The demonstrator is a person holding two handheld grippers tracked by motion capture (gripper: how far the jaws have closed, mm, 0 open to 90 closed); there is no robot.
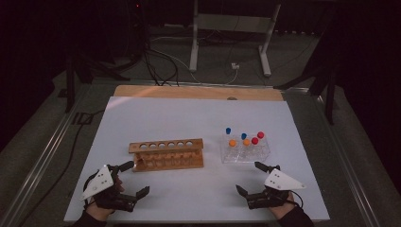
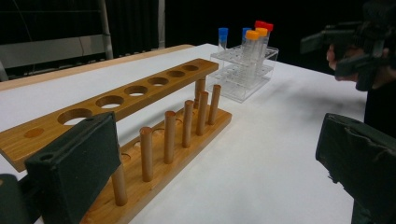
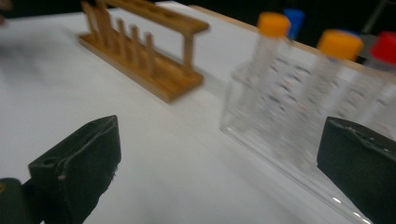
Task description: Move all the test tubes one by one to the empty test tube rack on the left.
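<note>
Tubes sit capped in the clear rack, right of centre on the white table; the wooden rack stands empty left of centre, well apart from them. Six caps: two blue at the back, two orange, two red.

Step in hand, as I read it: the start, a reach toward the first tube. Nothing gripped, nothing moved over.

Left gripper: released, jaws wide, nothing between them. Low over the near-left table, just beside the wooden rack's near-left end. In the left gripper view its camera looks along the wooden rack, holes all empty, clear rack beyond. Hand comes in from the bottom edge, wrist roughly level.

Right gripper: released too, jaws spread, empty. Sits just in front of the clear rack, far jaw near its front wall, not touching as far as I can tell. Right gripper view is blurred; orange cap ahead between the jaws' line.

Next move calls for: right gripper up and over one tube, jaws either side below the cap, close, straight lift. Left can steady the wooden rack. Risk: neighbouring tubes stand close, jaw may clip one.
</note>
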